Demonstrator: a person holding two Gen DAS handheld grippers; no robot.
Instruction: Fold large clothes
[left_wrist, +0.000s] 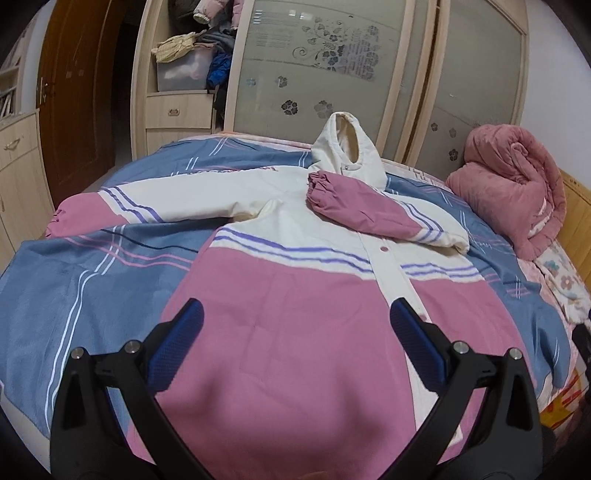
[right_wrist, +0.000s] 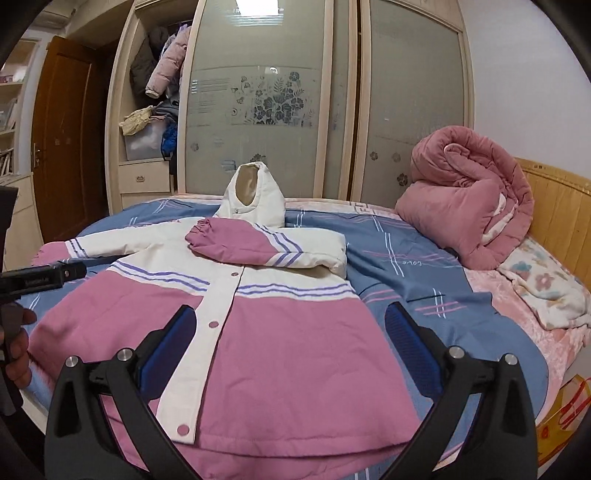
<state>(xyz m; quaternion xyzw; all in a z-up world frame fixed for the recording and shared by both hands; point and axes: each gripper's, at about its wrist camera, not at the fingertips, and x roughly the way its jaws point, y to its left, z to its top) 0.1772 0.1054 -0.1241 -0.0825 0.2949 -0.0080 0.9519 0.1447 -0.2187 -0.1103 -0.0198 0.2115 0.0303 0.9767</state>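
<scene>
Left wrist view: left gripper (left_wrist: 295, 325) jaws spread wide, nothing between the blue pads (left_wrist: 177, 343), hanging above the pink lower half of the jacket (left_wrist: 288, 332). Jacket lies front-up on the blue plaid bedspread (left_wrist: 74, 280), hem near, hood (left_wrist: 347, 147) standing up at the far end. Sleeve on the right (left_wrist: 362, 214) is folded across the chest, pink cuff pointing left. Sleeve on the left (left_wrist: 147, 206) lies straight out, cuff near the bed's left edge. Rolled pink quilt (left_wrist: 517, 184) far right. Wardrobe (left_wrist: 332, 55) with frosted sliding doors behind the bed. Right gripper only as a dark sliver at the right frame edge, state not readable here.

Right wrist view: right gripper (right_wrist: 291, 332) released, jaws fully apart, empty, above the jacket's (right_wrist: 295, 350) near right part, right pad (right_wrist: 410, 343) over the bedspread (right_wrist: 406, 258) just beside the jacket's edge. Only this view shows the snap placket (right_wrist: 214, 325) end to end, a floral blanket (right_wrist: 546, 284) near right, the wooden headboard (right_wrist: 554, 206), and a hand (right_wrist: 16, 350) on the left gripper's handle at the left edge. Folded sleeve (right_wrist: 258, 247) and quilt (right_wrist: 469, 199) visible here too.
</scene>
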